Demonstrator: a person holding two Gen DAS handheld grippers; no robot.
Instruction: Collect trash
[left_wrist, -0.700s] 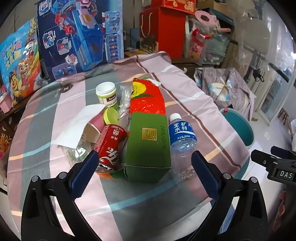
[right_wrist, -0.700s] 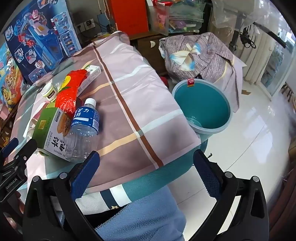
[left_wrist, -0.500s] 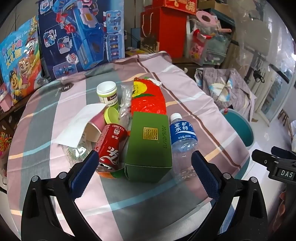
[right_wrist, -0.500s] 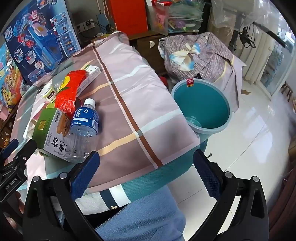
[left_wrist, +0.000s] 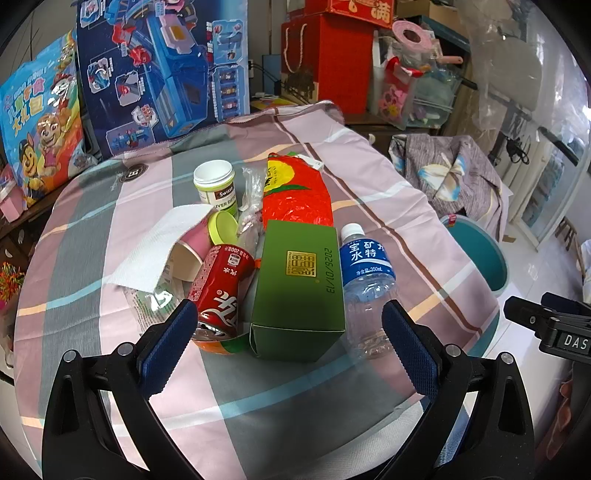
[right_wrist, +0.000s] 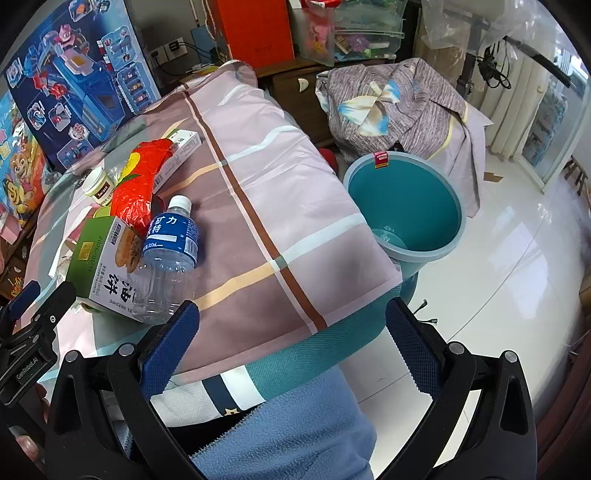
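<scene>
Left hand-held gripper (left_wrist: 282, 341), jaws wide and empty at lower centre, faces the green box (left_wrist: 298, 288): straddle its long sides squarely, avoiding the water bottle (left_wrist: 367, 282).

Paper cup (left_wrist: 186, 254) half under napkin (left_wrist: 157, 251); orange item (left_wrist: 221, 343) mostly hidden beneath red can (left_wrist: 221, 291).

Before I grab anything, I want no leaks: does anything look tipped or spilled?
No spill shows. The red can, water bottle and pink paper cup all lie on their sides; the cup sits under a napkin.
</scene>
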